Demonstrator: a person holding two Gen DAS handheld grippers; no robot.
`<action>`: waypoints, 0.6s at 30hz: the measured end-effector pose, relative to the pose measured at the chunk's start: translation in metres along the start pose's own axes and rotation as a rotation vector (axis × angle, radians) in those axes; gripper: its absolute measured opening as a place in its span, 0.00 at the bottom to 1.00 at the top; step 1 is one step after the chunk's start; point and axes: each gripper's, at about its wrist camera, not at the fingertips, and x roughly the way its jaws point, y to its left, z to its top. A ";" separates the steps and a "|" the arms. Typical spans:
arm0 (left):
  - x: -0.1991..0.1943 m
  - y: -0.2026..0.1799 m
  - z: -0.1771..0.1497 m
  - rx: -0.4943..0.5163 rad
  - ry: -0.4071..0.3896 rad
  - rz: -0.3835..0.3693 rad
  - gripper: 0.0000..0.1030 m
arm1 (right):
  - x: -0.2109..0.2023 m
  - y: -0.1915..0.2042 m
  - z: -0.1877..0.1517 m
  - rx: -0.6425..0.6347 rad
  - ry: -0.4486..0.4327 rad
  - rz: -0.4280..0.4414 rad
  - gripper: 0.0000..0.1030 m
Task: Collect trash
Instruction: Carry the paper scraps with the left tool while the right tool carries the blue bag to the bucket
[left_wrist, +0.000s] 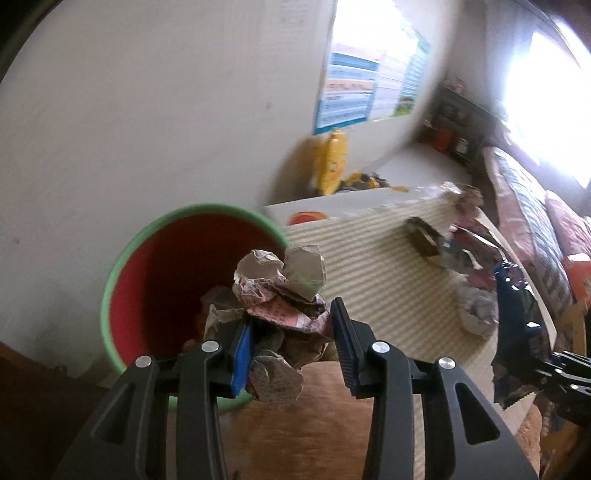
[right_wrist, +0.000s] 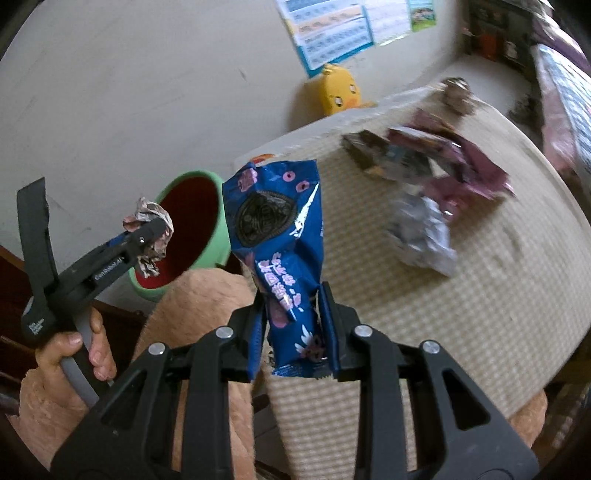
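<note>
Holding a crumpled newspaper wad (left_wrist: 280, 317) over the mouth of the bin, your left gripper (left_wrist: 291, 347) sits at the lower centre of the left wrist view; the left pad presses the wad's side, while the right pad stands just beside it with the jaws spread wide, so you cannot tell how firmly it is pinched. The bin is a red bucket with a green rim (left_wrist: 122, 258), left of centre in that view, tilted toward the camera, with more crumpled paper inside. In the right wrist view your right gripper (right_wrist: 293, 325) is clamped on a blue Oreo cookie wrapper (right_wrist: 277, 236), which stands upright between the fingers at the frame's centre, its top level with the bucket rim (right_wrist: 218, 236) just to its left. Your left hand (right_wrist: 74, 354) grips the handle at the lower left of that view, and the wad (right_wrist: 149, 229) hangs at the bucket's opening. On the striped beige surface (right_wrist: 443, 314) in the right half of the frame, more trash remains: a crumpled grey foil wrapper (right_wrist: 424, 232), a pink packet (right_wrist: 469, 177) and a dark wrapper (right_wrist: 373, 151), all near one another. A yellow duck plush (right_wrist: 341, 92) leans against the wall beyond, under a poster (right_wrist: 332, 33).
</note>
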 end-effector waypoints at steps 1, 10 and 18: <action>0.000 0.006 0.000 -0.011 -0.001 0.007 0.35 | 0.004 0.006 0.003 -0.009 0.005 0.009 0.26; 0.010 0.061 -0.003 -0.104 0.015 0.079 0.36 | 0.044 0.054 0.025 -0.069 0.054 0.077 0.26; 0.022 0.091 -0.001 -0.130 0.039 0.113 0.36 | 0.085 0.084 0.053 -0.081 0.092 0.128 0.26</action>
